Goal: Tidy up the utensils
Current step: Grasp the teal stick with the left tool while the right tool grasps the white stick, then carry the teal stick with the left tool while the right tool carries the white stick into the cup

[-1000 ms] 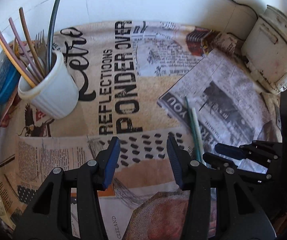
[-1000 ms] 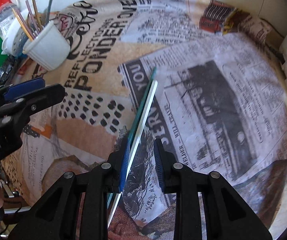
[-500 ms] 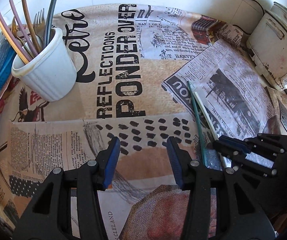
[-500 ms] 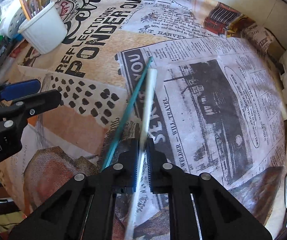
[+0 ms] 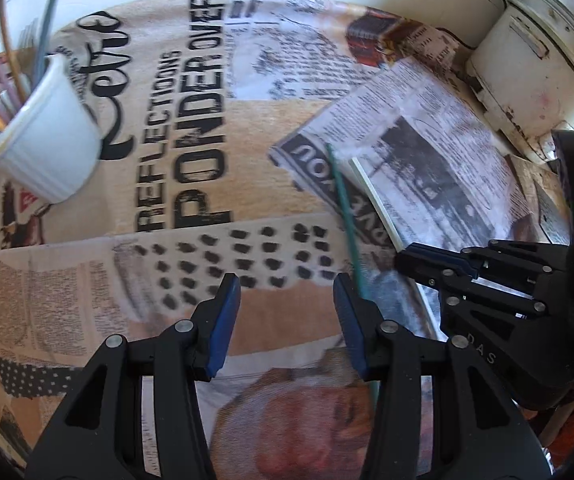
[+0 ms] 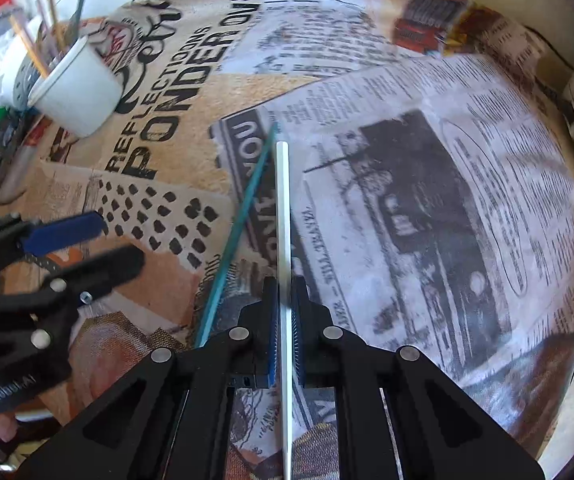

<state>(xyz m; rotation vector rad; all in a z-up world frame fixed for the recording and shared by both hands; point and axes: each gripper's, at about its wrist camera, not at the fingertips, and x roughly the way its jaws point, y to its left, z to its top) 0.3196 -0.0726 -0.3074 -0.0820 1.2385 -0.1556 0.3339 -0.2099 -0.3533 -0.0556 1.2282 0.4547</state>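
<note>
One slim white stick (image 6: 282, 216) clamped.

My grip: right gripper (image 6: 283, 312) clamps the white chopstick (image 6: 282, 216), centre frame.
Beside it: teal chopstick (image 6: 239, 220) on the newspaper-print cloth (image 6: 447, 200).
Upper left: white cup (image 6: 81, 88) of utensils.
</note>
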